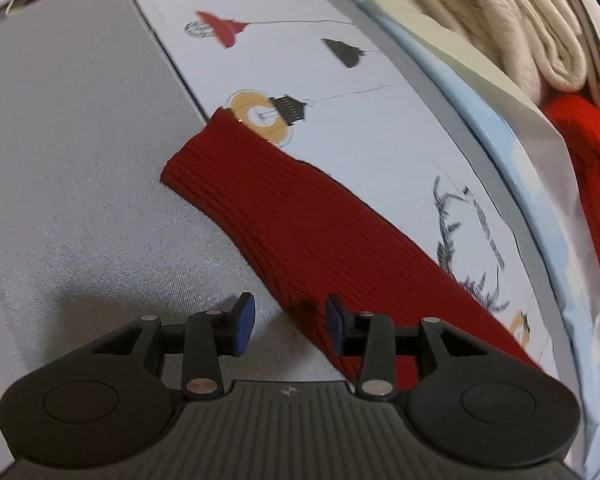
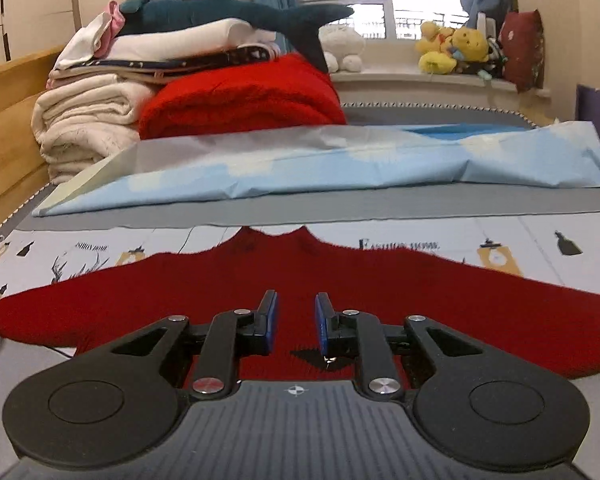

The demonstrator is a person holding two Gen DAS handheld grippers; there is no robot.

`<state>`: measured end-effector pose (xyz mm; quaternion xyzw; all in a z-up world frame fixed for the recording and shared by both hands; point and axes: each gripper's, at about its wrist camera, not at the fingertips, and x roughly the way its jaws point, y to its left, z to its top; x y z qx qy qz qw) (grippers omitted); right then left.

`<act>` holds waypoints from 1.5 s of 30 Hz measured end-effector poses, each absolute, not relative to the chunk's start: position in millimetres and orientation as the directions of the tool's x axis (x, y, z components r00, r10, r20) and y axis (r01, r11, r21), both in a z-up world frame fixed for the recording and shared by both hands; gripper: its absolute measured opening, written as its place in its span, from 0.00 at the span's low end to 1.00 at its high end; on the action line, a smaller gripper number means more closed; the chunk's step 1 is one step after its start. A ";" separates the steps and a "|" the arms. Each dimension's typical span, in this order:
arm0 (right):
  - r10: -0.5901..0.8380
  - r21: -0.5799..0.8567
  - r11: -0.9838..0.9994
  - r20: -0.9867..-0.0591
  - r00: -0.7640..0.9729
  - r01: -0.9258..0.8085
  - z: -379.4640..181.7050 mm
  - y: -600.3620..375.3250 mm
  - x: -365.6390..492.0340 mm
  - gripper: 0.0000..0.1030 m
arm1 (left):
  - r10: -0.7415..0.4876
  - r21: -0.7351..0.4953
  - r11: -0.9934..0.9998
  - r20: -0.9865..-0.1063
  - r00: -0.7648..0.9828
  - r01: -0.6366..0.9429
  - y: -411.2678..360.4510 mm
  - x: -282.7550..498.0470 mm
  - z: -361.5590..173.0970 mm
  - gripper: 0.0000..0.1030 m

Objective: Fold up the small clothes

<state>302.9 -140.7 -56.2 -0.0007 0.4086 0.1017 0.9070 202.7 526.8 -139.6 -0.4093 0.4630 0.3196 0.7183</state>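
A dark red knitted sweater [image 2: 340, 280] lies spread flat on the bed [image 1: 80, 160], sleeves out to both sides, neck pointing away. The left gripper [image 1: 290, 326] hovers with its jaws apart and empty over the near edge of one sleeve [image 1: 284, 216]; the right gripper [image 2: 296, 322] is also parted and holds nothing, just above the sweater's body. The likely first step is folding a sleeve inward: pinch only the sleeve's edge, not the printed sheet [image 1: 340, 80] beneath, and carry it across flat. The light blue pillowcase [image 2: 340, 168] and stacked blankets [image 2: 88, 128] lie well behind, clear of the fold.
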 end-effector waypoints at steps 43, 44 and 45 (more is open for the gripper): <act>0.177 0.238 0.964 -0.911 0.372 0.123 -120.9 -185.4 339.8 0.42 | -0.243 -0.424 0.873 -0.807 0.539 -0.241 194.2 347.7 -47.8 0.25; 0.184 0.255 0.954 -0.912 0.366 0.157 -124.0 -189.9 340.2 0.40 | -0.215 -0.408 0.870 -0.820 0.530 -0.278 203.7 350.6 -49.9 0.25; 0.188 0.274 0.939 -0.915 0.358 0.207 -128.6 -196.5 340.6 0.38 | -0.191 -0.397 0.862 -0.830 0.524 -0.315 213.2 353.3 -52.0 0.25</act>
